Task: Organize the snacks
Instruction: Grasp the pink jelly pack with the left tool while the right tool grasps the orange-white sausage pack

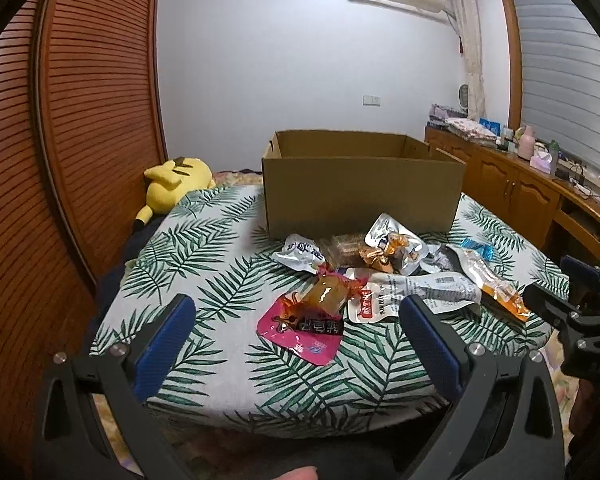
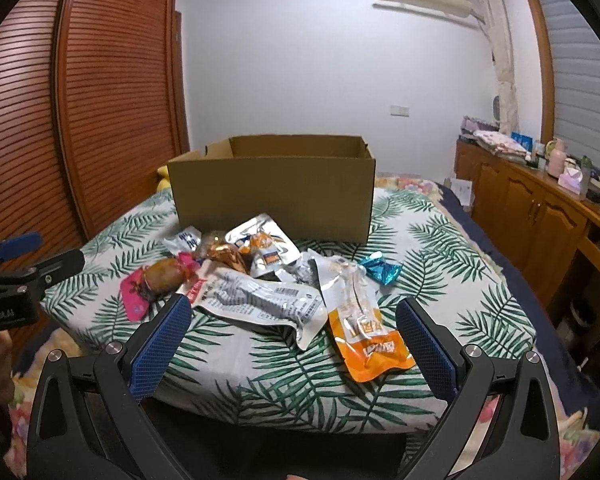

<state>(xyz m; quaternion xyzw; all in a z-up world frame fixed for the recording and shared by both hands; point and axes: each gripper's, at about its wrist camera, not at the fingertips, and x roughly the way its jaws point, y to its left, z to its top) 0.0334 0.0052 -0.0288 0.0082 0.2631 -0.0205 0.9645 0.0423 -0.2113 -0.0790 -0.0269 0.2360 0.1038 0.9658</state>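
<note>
Nothing looks packed yet: the snacks lie in a loose heap on the leaf-print cloth (image 1: 204,248), and the box (image 1: 360,196) beyond them shows no contents from here, though its floor is hidden. Left gripper (image 1: 300,320) is spread wide, empty, with the pink pouch (image 1: 300,332) just ahead between its fingers. Right gripper (image 2: 296,320) is likewise spread and empty, the orange pouch (image 2: 364,340) just ahead, toward its right finger. All the visible packets remain to move
</note>
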